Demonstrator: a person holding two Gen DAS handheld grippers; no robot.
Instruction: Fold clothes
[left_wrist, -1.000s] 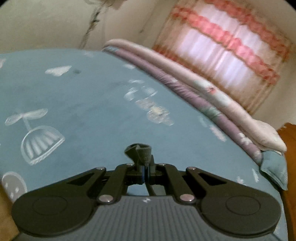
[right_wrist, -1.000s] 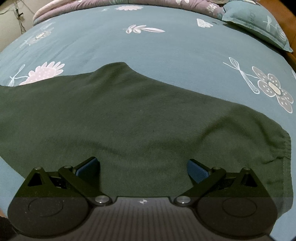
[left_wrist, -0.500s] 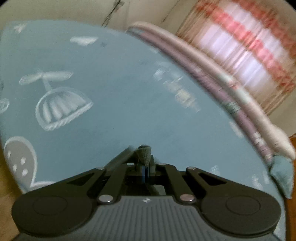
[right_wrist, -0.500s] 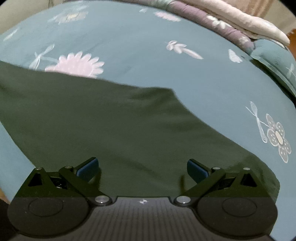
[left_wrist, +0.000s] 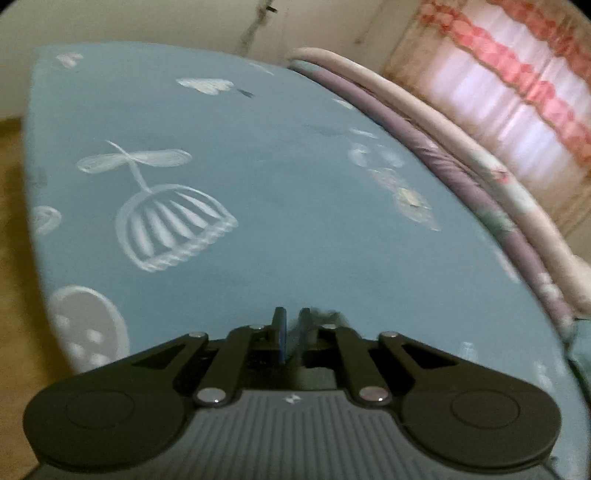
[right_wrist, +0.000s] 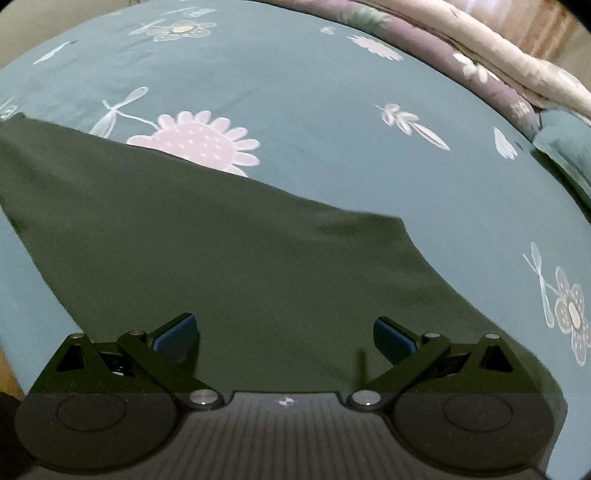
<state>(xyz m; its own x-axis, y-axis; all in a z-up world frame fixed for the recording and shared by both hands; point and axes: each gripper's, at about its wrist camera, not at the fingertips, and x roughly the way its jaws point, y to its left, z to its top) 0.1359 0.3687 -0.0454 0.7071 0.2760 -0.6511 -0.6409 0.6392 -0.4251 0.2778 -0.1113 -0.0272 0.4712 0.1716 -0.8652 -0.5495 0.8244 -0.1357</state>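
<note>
the dark green garment lies flat on the bed, beneath and ahead of the right gripper, fingers spread. soft, light, limp: pinch a corner or hem. left gripper fingers have just parted slightly, nothing between them.

Green garment: your right camera cuts it off at the left edge, and the gripper body hides its near part.
Left gripper: you see a narrow slit between its fingers; a blurred dark smudge sits just right of them, too smeared to name.
Curtain: blurred, its pattern only pink bands.
Folded quilts: smeared, cut off at the right edge.
Pillow: only a corner shows at your right edge.
</note>
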